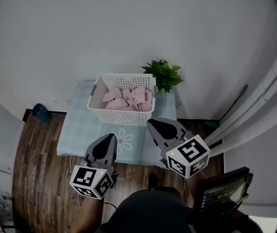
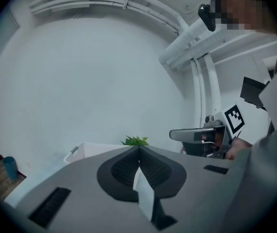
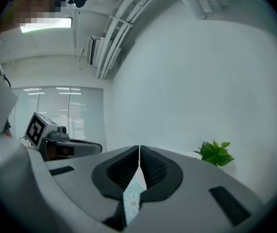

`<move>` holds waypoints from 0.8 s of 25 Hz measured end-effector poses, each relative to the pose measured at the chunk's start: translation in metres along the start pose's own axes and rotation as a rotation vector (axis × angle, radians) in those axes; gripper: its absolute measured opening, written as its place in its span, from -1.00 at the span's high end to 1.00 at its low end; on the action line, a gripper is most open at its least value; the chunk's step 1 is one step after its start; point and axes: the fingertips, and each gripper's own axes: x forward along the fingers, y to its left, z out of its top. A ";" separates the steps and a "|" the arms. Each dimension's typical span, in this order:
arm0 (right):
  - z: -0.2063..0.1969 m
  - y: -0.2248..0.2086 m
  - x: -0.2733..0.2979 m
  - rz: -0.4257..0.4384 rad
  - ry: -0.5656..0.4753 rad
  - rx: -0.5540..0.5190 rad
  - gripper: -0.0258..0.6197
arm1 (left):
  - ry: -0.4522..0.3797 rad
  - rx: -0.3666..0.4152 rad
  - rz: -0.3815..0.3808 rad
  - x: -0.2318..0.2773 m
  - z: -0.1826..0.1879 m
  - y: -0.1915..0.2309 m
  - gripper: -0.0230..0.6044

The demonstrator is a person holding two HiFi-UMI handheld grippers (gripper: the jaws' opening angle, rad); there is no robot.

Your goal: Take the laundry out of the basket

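Note:
A white slatted laundry basket [image 1: 121,114] stands on a small table with a pale blue cloth [image 1: 80,130]; pink laundry [image 1: 126,100] fills it. My left gripper [image 1: 106,139] hovers shut over the table's near edge, short of the basket, nothing between its jaws. My right gripper [image 1: 154,125] is also shut and empty, its tips close to the basket's near right corner. In the left gripper view the basket [image 2: 87,152] peeks over the closed jaws [image 2: 139,148], and the right gripper shows beyond them. The right gripper view shows shut jaws [image 3: 139,148] aimed at the wall.
A green potted plant [image 1: 164,74] stands behind the basket at the table's back right. A blue cup [image 1: 40,112] sits on the wooden floor at left. White pipes [image 1: 269,91] run along the right; a dark screen [image 1: 221,191] is at the lower right.

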 end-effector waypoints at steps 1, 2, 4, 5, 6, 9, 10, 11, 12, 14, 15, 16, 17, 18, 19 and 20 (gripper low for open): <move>-0.001 -0.007 0.005 0.008 0.006 0.002 0.86 | 0.006 0.014 0.005 0.008 0.003 0.003 0.90; -0.002 -0.014 0.010 0.016 0.014 0.002 0.86 | 0.016 0.031 0.011 0.016 0.006 0.006 0.90; -0.003 -0.029 0.020 0.025 0.030 -0.007 0.86 | 0.060 0.077 0.034 0.032 0.007 0.015 0.90; -0.003 -0.037 0.025 0.026 0.034 -0.015 0.86 | 0.088 0.105 0.048 0.041 0.008 0.021 0.90; -0.002 -0.046 0.030 0.026 0.036 -0.023 0.86 | 0.107 0.134 0.058 0.050 0.009 0.027 0.90; -0.003 -0.073 0.049 0.027 0.054 -0.043 0.86 | 0.111 0.193 0.060 0.074 0.023 0.047 0.90; -0.005 -0.079 0.056 0.033 0.069 -0.045 0.86 | 0.117 0.199 0.059 0.081 0.027 0.053 0.90; -0.007 -0.084 0.062 0.037 0.083 -0.047 0.86 | 0.128 0.201 0.053 0.088 0.029 0.059 0.90; -0.008 -0.090 0.068 0.037 0.093 -0.052 0.86 | 0.142 0.204 0.043 0.095 0.030 0.064 0.90; -0.007 -0.100 0.081 0.030 0.107 -0.071 0.85 | 0.170 0.220 0.021 0.109 0.031 0.075 0.90; -0.007 -0.105 0.088 0.030 0.119 -0.084 0.85 | 0.183 0.233 0.011 0.116 0.030 0.081 0.90; -0.008 -0.109 0.095 0.032 0.136 -0.099 0.83 | 0.194 0.251 0.001 0.123 0.030 0.087 0.90; -0.010 -0.112 0.102 0.036 0.157 -0.114 0.78 | 0.204 0.272 -0.010 0.130 0.029 0.093 0.90; -0.013 -0.114 0.110 0.040 0.181 -0.128 0.71 | 0.217 0.294 -0.027 0.137 0.027 0.099 0.90; -0.016 -0.116 0.117 0.045 0.204 -0.142 0.64 | 0.234 0.316 -0.052 0.144 0.025 0.104 0.90; -0.019 -0.117 0.125 0.049 0.226 -0.155 0.60 | 0.255 0.335 -0.082 0.152 0.021 0.108 0.90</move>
